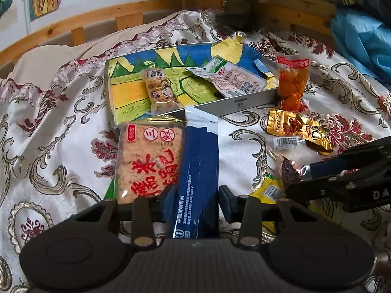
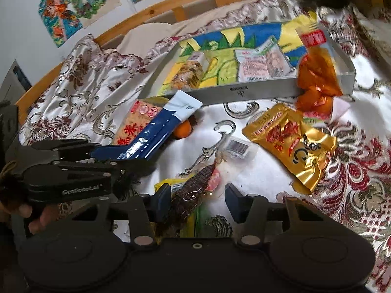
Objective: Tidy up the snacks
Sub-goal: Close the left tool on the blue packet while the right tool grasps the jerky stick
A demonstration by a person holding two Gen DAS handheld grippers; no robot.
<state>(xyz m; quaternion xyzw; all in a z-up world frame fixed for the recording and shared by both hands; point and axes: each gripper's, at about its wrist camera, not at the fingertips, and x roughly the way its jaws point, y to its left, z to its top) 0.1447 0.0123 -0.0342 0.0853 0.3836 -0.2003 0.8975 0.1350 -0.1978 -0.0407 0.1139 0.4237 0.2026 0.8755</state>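
Nearest in the left wrist view, the left gripper point(image 1: 197, 199) has a long dark blue packet with a white end point(image 1: 199, 171) between its blue pads. In the right wrist view this packet is lifted off the cloth, so I judge the jaws are closed on it.

The right gripper point(image 2: 197, 196) has its jaws apart. A dark brown snack in clear wrap point(image 2: 195, 190) lies by its left pad and nothing is clamped.

Beside the blue packet lies a flat square packet of pale crumbly snack with red characters point(image 1: 149, 161), and partly under it a small orange round thing point(image 2: 182, 129), perhaps a fruit. A yellow and green packet point(image 1: 267, 190) lies under the brown snack. More to the right rests a gold foil packet point(image 2: 292, 144), and an orange snack in a clear bag with a red label point(image 2: 317, 73) leans on the tray wall.

Farther is the shallow metal tray with a coloured drawing as lining point(image 1: 244, 101), on the patterned bedcover point(image 1: 48, 122). Inside are two packets: a small beige one point(image 1: 160, 90) and a white and pink one point(image 1: 232, 77).

The blue packet is held only near one end, so it may swing or slip on the way to the tray. The two grippers are close together and may bump.

I count two packets in the tray, one in the grip, and five packets plus the orange thing still outside.
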